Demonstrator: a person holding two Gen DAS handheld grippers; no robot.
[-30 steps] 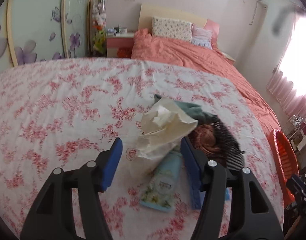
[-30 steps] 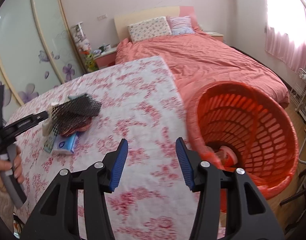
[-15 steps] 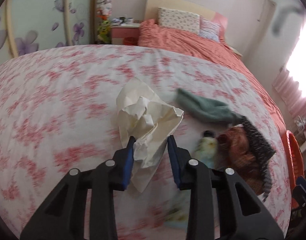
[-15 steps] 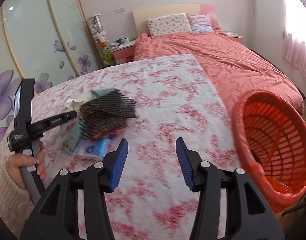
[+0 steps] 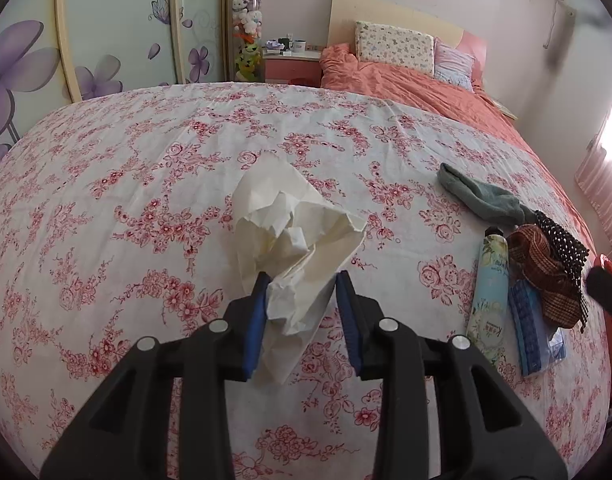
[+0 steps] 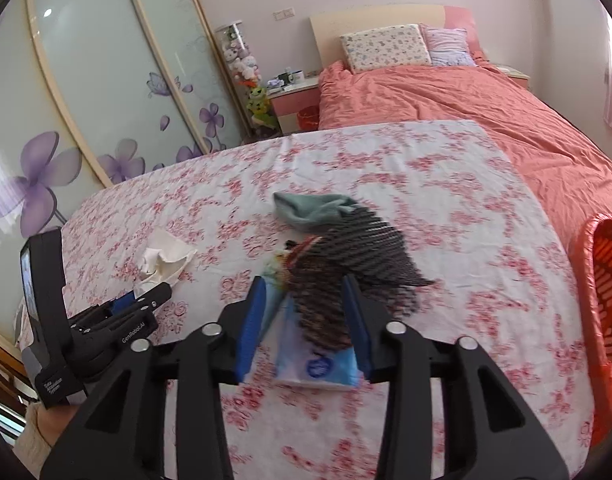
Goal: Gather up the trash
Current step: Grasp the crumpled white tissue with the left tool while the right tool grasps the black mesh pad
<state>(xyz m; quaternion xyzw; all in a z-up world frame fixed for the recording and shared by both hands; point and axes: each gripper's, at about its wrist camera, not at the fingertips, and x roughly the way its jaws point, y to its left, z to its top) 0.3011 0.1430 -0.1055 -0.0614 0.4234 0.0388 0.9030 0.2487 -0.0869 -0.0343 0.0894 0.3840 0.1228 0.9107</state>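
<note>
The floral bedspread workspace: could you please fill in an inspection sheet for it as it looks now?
Surface: white bedspread with red flowers, wrinkled.
Job's things: crumpled cream tissue paper; orange plastic slatted basket at the bed's right edge.
Clutter: grey-green sock, pale blue tube, blue tissue packet, black mesh net over a reddish-brown bundle.
Grippers: left gripper shut on the tissue paper; right gripper has just been closing, net and packet between its jaws, contact unclear.
Cables: nothing seen.
Surroundings: coral-covered bed, flowered wardrobe doors.
</note>
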